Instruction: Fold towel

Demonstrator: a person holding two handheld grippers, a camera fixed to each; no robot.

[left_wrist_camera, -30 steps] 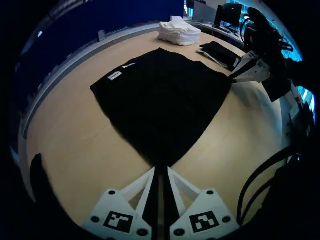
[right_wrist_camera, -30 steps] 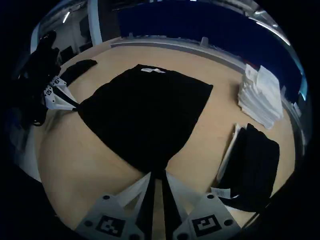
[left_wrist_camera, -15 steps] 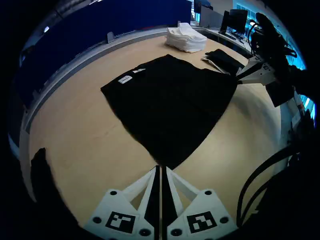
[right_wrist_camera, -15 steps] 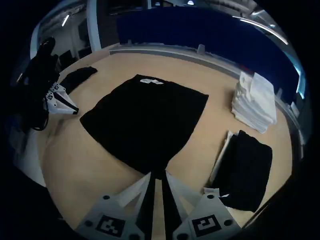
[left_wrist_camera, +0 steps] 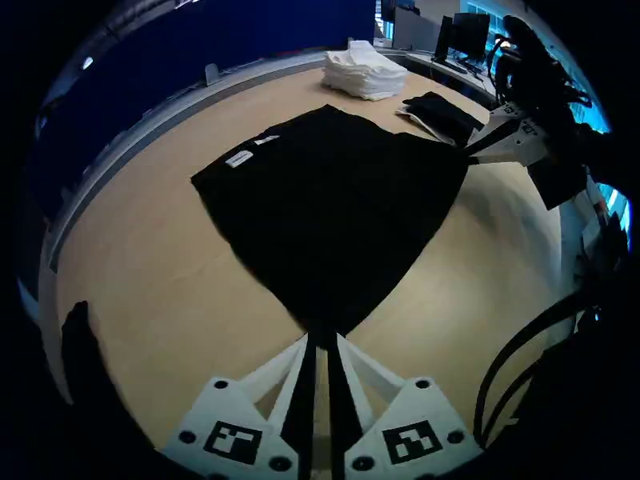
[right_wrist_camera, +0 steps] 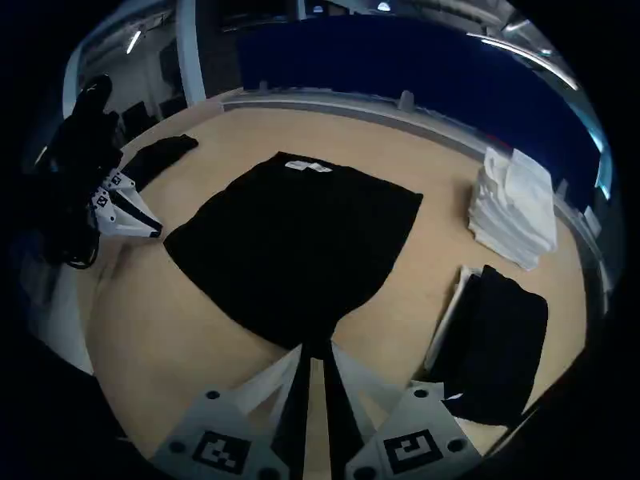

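Blue partition panels (left_wrist_camera: 200, 40) run behind a pale wooden table (left_wrist_camera: 144, 264), and on it, on the near side of a stack of white towels (left_wrist_camera: 364, 70), a black towel (left_wrist_camera: 336, 208) lies spread flat in a single layer. A folded black towel (left_wrist_camera: 442, 116) sits just beside that stack.

The left gripper (left_wrist_camera: 320, 340) has its fingers pressed together on the spread towel's corner farthest from the stack. The right gripper (right_wrist_camera: 316, 352) pinches the next corner along the same near edge. Both corners are drawn to a point at the fingertips.

The cloth looks thin, soft and limp, and light enough that two corner pinches should carry it. It would likely sag between the grippers once raised and drag a little on the wood. Nothing about it is fragile. The risk is the fabric slipping out of a shallow pinch, or the edge bunching if one gripper leads.

The corners now pinched seem the right places to hold. The small white label (left_wrist_camera: 238, 158) marks the towel's edge towards the stack, a sensible line to bring them to.
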